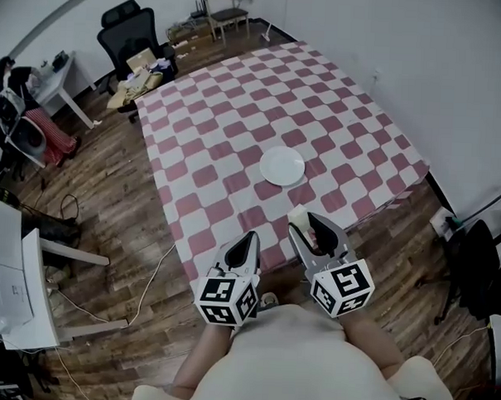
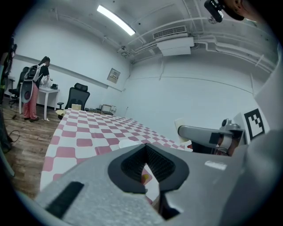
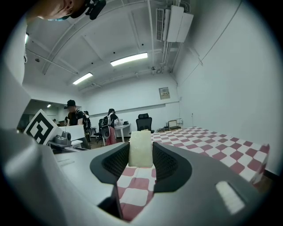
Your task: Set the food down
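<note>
My right gripper [image 1: 302,225] is shut on a pale cream block of food [image 1: 298,214], held above the near edge of the table with the red-and-white checked cloth [image 1: 238,95]. In the right gripper view the food [image 3: 140,148] stands upright between the two pads of the right gripper [image 3: 140,155]. A white plate [image 1: 283,166], empty, lies on the cloth a little beyond that gripper. My left gripper [image 1: 249,240] hovers beside it at the table's near edge, jaws together with nothing in them. The left gripper view shows its pads [image 2: 166,165] closed and the plate [image 2: 128,143] beyond.
A black office chair [image 1: 129,32] with clutter stands past the table's far left corner, a wooden chair [image 1: 226,7] farther back. A white desk [image 1: 15,284] and cables are on the wooden floor at left. People stand at desks in the background [image 3: 73,115].
</note>
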`<state>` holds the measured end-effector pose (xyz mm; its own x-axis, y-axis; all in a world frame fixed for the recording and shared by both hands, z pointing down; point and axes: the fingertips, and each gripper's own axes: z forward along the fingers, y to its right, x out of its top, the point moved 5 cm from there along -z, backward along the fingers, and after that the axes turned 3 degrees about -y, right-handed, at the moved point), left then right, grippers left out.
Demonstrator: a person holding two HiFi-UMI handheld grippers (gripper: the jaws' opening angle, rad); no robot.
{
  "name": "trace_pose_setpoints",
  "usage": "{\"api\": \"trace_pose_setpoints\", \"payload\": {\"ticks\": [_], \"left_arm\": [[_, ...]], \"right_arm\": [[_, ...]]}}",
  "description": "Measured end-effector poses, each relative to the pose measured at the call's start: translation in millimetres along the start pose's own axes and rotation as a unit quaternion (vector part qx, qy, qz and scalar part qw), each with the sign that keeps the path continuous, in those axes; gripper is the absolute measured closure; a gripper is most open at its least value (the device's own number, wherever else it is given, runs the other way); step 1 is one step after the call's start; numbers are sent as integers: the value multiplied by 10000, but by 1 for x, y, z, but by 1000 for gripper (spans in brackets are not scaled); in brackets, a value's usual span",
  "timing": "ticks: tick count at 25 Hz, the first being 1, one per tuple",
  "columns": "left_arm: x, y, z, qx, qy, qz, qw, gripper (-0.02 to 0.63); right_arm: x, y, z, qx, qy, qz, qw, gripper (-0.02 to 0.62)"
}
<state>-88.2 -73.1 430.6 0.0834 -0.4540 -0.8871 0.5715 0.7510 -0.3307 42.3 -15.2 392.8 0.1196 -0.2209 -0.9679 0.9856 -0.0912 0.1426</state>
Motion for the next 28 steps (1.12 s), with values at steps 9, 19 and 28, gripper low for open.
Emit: {"api": "trace_pose_setpoints", "payload": {"ticks": [9, 19, 28], "left_arm": [[13, -24, 21, -79, -57, 43, 9999, 598], [19, -29, 40, -104, -102, 11, 9999, 598], [27, -27, 68, 212, -141, -134, 9996, 598]], "right_arm": [[7, 13, 34, -185, 27, -11, 9998, 426], [9, 33, 49, -262, -89, -116, 9996, 426], [18, 73, 74, -16, -327, -245, 9992, 426]]}}
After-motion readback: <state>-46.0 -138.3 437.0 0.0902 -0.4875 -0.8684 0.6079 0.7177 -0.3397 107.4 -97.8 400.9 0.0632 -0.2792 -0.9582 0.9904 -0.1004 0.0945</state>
